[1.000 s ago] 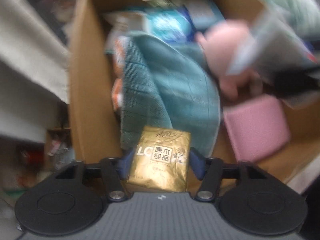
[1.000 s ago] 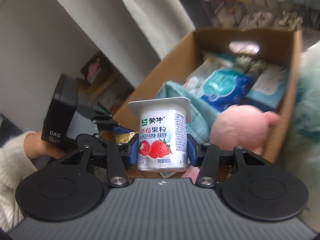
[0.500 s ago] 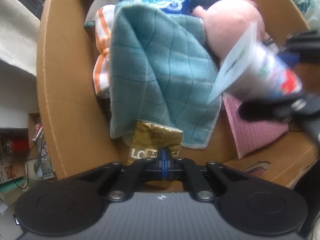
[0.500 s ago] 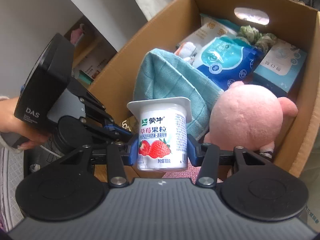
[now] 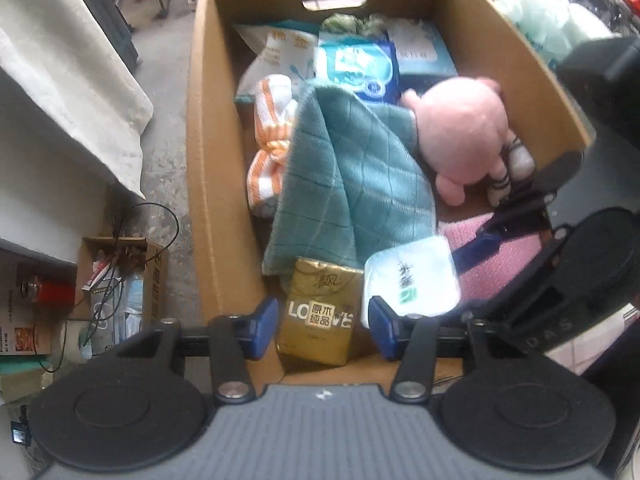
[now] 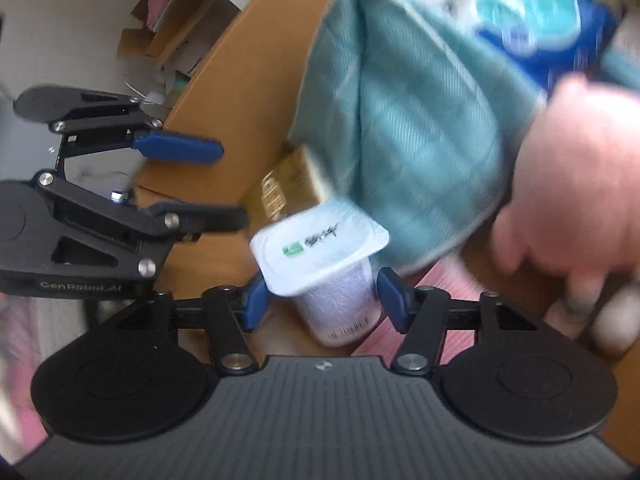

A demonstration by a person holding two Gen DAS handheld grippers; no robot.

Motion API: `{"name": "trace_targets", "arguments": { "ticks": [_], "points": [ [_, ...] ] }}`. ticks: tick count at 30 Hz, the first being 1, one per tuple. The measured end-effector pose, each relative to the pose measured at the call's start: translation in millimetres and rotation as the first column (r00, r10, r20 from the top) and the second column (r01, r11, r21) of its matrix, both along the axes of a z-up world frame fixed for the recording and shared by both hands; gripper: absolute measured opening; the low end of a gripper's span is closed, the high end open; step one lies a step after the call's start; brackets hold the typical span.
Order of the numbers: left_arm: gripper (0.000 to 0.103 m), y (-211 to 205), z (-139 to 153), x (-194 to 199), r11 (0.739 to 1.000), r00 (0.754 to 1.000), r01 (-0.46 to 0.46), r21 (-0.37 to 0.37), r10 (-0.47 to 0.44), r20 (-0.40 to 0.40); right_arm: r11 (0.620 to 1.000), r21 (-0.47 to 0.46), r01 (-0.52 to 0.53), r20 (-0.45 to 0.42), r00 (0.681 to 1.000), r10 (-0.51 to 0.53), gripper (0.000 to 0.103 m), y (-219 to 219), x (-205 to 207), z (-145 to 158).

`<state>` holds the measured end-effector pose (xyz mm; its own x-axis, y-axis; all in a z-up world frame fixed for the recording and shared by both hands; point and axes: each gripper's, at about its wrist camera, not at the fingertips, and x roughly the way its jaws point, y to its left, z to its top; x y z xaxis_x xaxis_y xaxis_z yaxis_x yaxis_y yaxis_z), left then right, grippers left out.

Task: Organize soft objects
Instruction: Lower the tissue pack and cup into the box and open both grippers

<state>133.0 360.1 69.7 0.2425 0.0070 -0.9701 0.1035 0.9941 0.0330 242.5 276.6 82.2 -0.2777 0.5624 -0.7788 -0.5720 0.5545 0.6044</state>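
A cardboard box (image 5: pixel 208 184) holds a teal cloth (image 5: pixel 352 176), a pink plush toy (image 5: pixel 464 136), an orange-striped cloth (image 5: pixel 272 136) and a pink cloth (image 5: pixel 500 256). A gold tissue pack (image 5: pixel 320 312) lies at the box's near end, between the spread fingers of my open left gripper (image 5: pixel 322 328). A yogurt cup (image 5: pixel 412 280) rests tilted beside it. In the right wrist view my right gripper (image 6: pixel 324 296) is open, its fingers apart from the yogurt cup (image 6: pixel 332 272). The left gripper (image 6: pixel 172 176) shows there too, open.
Wet-wipe packs (image 5: pixel 356 68) and tissue packets (image 5: pixel 420 48) fill the box's far end. A small carton of clutter (image 5: pixel 116 280) and a white sheet (image 5: pixel 72 92) lie left of the box. Pale green fabric (image 5: pixel 548 28) lies to the right.
My left gripper opened and the gold pack now lies in the box. My right gripper lowered into the box and opened, releasing the yogurt cup beside the pack.
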Motion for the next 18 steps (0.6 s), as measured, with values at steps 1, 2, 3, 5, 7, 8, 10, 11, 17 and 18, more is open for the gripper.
{"name": "trace_targets", "arguments": {
  "ticks": [1, 2, 3, 5, 7, 8, 10, 11, 17, 18],
  "points": [
    [0.052, 1, 2, -3, 1.0, 1.0, -0.01, -0.012, 0.01, 0.006, 1.0, 0.014, 0.006, -0.004, 1.0, -0.006, 0.06, -4, 1, 3],
    [0.052, -2, 2, -1, 1.0, 1.0, -0.02, -0.022, 0.02, 0.015, 1.0, 0.018, 0.015, -0.025, 1.0, -0.014, 0.06, -7, 4, 5],
    [0.051, -1, -1, 5, 0.999, 0.999, -0.027, -0.034, 0.028, 0.03, 0.999, 0.025, 0.036, -0.053, 0.998, -0.035, 0.06, -11, 7, 5],
    [0.038, -6, -8, 14, 0.998, 0.999, -0.01, -0.068, 0.014, 0.049, 0.998, 0.017, 0.059, -0.1, 0.993, -0.057, 0.057, -15, 11, 2],
    [0.018, -10, -16, 20, 0.995, 0.999, -0.015, -0.096, 0.019, 0.034, 0.996, 0.017, 0.087, -0.133, 0.988, -0.084, 0.056, -19, 11, 0],
    [0.015, -10, -20, 23, 0.991, 0.999, -0.034, -0.129, 0.038, 0.031, 0.995, 0.02, 0.093, -0.15, 0.985, -0.089, 0.056, -22, 13, -2],
    [0.02, -5, -25, 32, 0.976, 0.995, -0.085, -0.202, 0.093, 0.031, 0.993, 0.021, 0.117, -0.169, 0.979, -0.112, 0.056, -30, 15, -5],
    [0.02, -3, -24, 35, 0.967, 0.991, -0.111, -0.231, 0.126, 0.05, 0.992, 0.018, 0.123, -0.169, 0.979, -0.119, 0.056, -33, 16, -7],
    [0.019, -23, -33, 59, 0.968, 0.998, -0.059, -0.246, 0.066, 0.019, 0.99, 0.038, 0.137, -0.229, 0.965, -0.125, 0.056, -45, 14, -15],
    [0.018, -30, -41, 61, 0.974, 0.999, -0.045, -0.221, 0.045, -0.007, 0.99, 0.045, 0.136, -0.235, 0.964, -0.122, 0.056, -48, 13, -13]
  ]
}}
